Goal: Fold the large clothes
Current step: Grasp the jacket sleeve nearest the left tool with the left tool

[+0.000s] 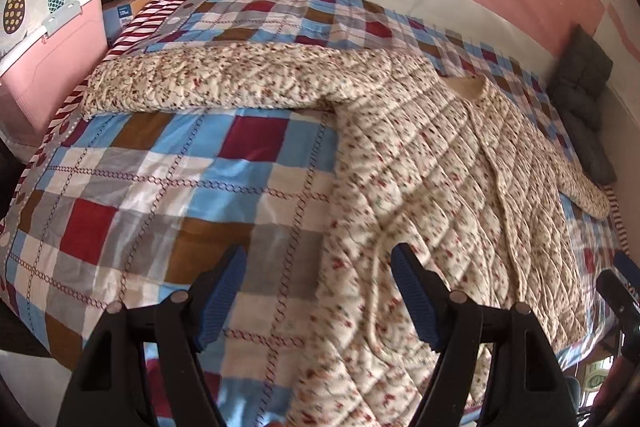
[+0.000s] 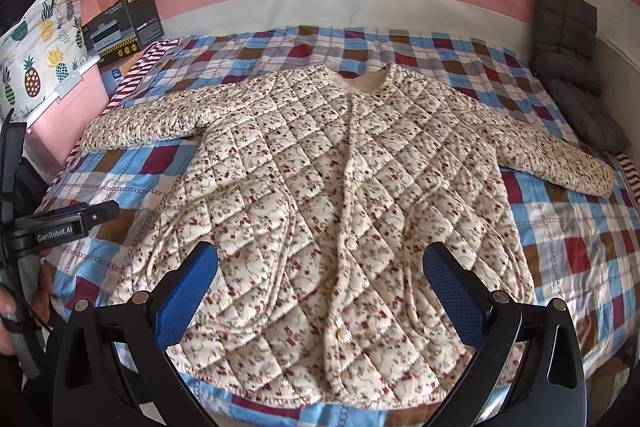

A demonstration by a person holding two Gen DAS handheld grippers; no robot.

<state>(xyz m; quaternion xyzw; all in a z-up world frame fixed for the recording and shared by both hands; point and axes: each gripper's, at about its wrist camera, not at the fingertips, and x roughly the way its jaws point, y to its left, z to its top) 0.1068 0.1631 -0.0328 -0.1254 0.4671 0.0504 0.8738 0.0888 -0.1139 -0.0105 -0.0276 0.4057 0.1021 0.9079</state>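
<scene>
- Quilted floral jacket lies flat and face up on the plaid bedspread, buttoned front up, collar toward the wall edge of the bed, hem at the near edge just under your grippers. No fold made yet, by the look of it.
- Long axis of the body runs near edge to wall edge. Both sleeves are spread out sideways: left sleeve toward the left edge of the bed, right sleeve toward the right edge, cuff near the grey cushion.
- Your left gripper: jaws wide apart, nothing held. It hangs over the jacket's left side seam near the hem, half over bedspread, half over jacket.
- Your right gripper: jaws wide apart, nothing held. It sits centred over the hem, button placket running straight away between the fingers.
- Key relation: left sleeve lies well ahead and left of your left gripper, across your line of reach, so that hand is the nearer one for it. Right sleeve is well apart from your right gripper, ahead and right.
- My read: first fold is a sleeve brought in over the body. Padded fabric looks thick, so bite deep or it may slip out.
</scene>
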